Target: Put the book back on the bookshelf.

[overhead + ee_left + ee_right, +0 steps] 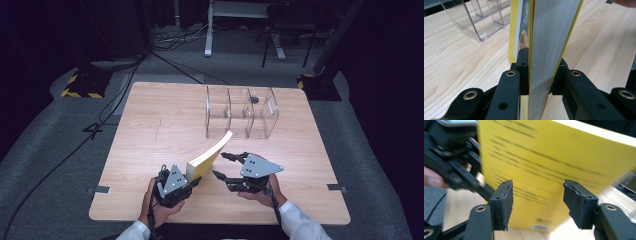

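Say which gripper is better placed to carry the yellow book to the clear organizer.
Left. The left gripper is shut on the yellow book, which stands tilted toward the clear organizer; the right gripper is open beside the cover.

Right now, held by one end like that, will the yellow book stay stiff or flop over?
Probably it flops a little: the yellow book already curves upward from the left tongs that clamp its edge. It looks thin and soft-covered, so likely light. The glossy cover may slip if the clamp loosens.

One yellow book point(209, 159), one clear three-compartment organizer point(242, 113), two claws, one wooden table point(165, 120).
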{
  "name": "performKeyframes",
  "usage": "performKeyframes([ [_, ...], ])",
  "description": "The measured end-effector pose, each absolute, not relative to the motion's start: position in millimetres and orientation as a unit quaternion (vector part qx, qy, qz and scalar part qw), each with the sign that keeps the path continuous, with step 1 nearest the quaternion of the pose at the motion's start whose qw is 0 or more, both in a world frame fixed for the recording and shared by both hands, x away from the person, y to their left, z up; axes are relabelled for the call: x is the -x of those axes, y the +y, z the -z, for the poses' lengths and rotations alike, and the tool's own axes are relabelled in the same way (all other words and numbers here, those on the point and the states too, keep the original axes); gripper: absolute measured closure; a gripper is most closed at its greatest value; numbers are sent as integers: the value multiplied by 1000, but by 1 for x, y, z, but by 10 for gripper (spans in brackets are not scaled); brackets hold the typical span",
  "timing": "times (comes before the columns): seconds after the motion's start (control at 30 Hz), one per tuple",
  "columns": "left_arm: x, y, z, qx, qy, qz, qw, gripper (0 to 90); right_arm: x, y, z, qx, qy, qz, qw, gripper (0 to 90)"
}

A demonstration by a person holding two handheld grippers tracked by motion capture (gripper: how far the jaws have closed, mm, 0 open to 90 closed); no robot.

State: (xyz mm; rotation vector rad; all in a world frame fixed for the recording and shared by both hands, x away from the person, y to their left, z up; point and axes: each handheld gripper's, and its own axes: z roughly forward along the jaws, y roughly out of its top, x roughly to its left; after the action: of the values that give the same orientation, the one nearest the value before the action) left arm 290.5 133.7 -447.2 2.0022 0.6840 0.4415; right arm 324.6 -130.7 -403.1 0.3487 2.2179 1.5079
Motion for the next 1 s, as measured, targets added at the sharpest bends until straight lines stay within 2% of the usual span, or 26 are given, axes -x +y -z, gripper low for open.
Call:
performKeyframes([
  [0.2, -292, 131, 448, -824, 242, -160, 486, 744, -337, -164, 406, -146, 802, -536, 220, 383],
  [0.47, -295, 97, 445, -835, 168, -117, 511, 746, -343, -211, 410, -120, 800, -548, 214, 312],
  [0.63, -308, 82, 441, -823, 147, -78, 543, 741, -346, -235, 412, -113, 803, -556, 180, 310],
  [0.7, -314, 80, 441, -818, 141, -63, 554, 737, -348, -238, 413, -109, 806, -555, 172, 310],
  [0.87, -322, 84, 440, -819, 138, -63, 554, 734, -355, -228, 419, -101, 805, -569, 137, 309],
  [1.0, -325, 97, 443, -830, 147, -72, 533, 728, -357, -220, 419, -97, 796, -583, 128, 397],
])
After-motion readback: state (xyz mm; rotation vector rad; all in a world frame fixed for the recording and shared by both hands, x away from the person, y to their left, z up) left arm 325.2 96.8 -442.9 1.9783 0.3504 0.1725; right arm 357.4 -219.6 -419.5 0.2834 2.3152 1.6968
